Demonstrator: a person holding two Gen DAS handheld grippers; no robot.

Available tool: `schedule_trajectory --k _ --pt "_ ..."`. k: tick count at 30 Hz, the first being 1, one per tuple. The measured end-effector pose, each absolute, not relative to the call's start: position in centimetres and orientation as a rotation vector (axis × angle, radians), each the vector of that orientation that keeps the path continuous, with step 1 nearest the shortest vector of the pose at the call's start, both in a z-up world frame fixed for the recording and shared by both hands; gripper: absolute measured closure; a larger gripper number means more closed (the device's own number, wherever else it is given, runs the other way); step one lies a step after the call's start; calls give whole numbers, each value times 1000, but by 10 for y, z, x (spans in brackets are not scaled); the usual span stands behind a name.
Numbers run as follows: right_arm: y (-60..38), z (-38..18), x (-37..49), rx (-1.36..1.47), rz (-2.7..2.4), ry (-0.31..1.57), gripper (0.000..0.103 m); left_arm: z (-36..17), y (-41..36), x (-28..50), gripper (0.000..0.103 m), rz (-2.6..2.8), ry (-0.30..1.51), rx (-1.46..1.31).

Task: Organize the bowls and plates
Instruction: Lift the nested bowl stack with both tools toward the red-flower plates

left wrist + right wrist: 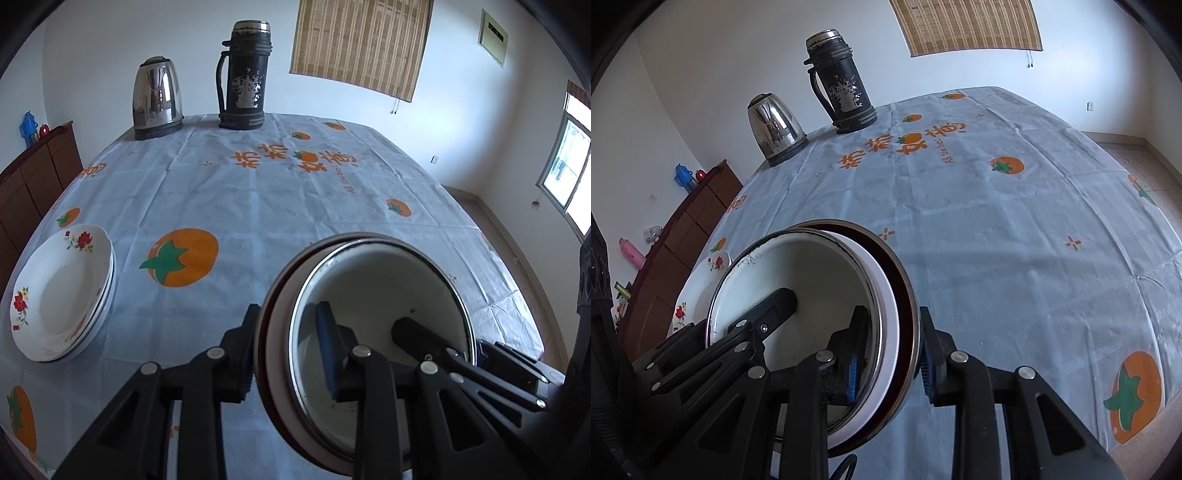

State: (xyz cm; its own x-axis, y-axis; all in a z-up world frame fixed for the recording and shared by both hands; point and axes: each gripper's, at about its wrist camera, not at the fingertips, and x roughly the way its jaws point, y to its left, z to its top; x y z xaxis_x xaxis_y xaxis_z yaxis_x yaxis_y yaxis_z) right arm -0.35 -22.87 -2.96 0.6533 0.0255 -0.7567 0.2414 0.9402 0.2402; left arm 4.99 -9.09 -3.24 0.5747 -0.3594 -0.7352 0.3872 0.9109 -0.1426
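Note:
A nested stack of bowls [380, 280], a white enamel one with a metal rim innermost and a dark red-lined one outermost, hangs tilted above the tablecloth. My left gripper [288, 354] is shut on the stack's left rim, one finger inside and one outside. My right gripper [892, 354] is shut on the opposite rim of the same bowls [820, 273]. Each wrist view shows the other gripper's finger reaching into the bowl. A stack of white flowered plates [62, 291] rests on the table to the left, partly hidden behind the bowls in the right wrist view [701, 280].
A steel kettle [157, 98] and a worn black thermos [245, 75] stand at the table's far edge. The table [295, 192] wears a pale blue cloth printed with orange persimmons. A brown cabinet [33, 177] lines the left wall.

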Motion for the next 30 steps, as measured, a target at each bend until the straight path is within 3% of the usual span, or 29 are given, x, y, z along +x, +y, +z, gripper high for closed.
schedule_trajectory --k 30 --pt "-159 -20 -9 279 -29 842 75 -22 -20 35 75 -346 820 -18"
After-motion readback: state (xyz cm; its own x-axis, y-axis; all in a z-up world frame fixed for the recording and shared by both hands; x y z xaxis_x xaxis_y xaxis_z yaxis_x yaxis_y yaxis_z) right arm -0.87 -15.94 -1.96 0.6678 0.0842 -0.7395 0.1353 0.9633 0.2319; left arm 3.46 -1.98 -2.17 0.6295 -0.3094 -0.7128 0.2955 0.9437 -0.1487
